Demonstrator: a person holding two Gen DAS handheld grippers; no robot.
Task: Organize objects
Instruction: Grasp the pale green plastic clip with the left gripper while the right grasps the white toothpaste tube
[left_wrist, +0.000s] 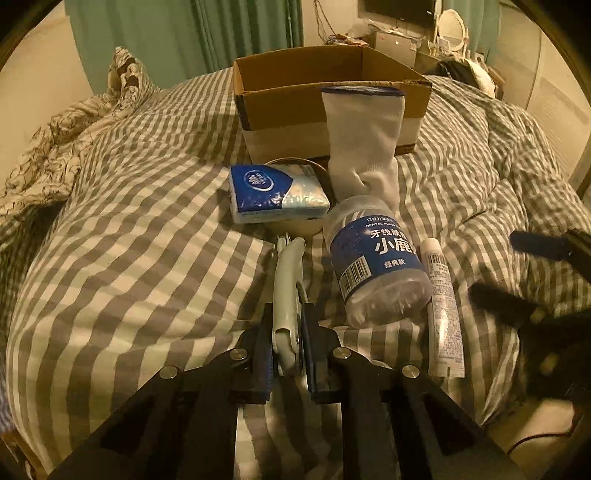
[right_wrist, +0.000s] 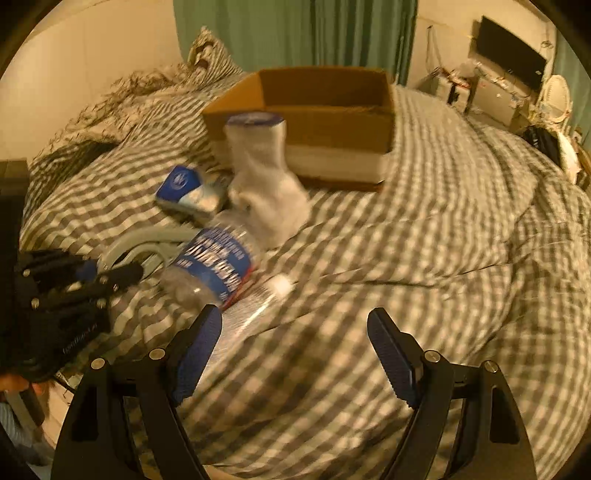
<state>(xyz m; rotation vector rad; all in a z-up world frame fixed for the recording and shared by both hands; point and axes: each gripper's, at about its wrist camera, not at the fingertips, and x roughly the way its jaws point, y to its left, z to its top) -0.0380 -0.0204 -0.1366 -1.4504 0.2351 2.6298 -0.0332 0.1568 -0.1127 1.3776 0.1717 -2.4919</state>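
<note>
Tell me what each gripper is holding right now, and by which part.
The left gripper is shut on the pale scissors, clamping the handle end. The right gripper is open and holds nothing.

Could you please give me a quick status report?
Left gripper shut on scissors. Right gripper open, empty. Cardboard box ahead; sock and floss jar between.

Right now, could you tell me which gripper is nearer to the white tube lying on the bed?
Right. The right gripper hangs open just before the white tube, its left finger beside it; the left gripper is shut on the pale handle, beyond the floss jar.
</note>
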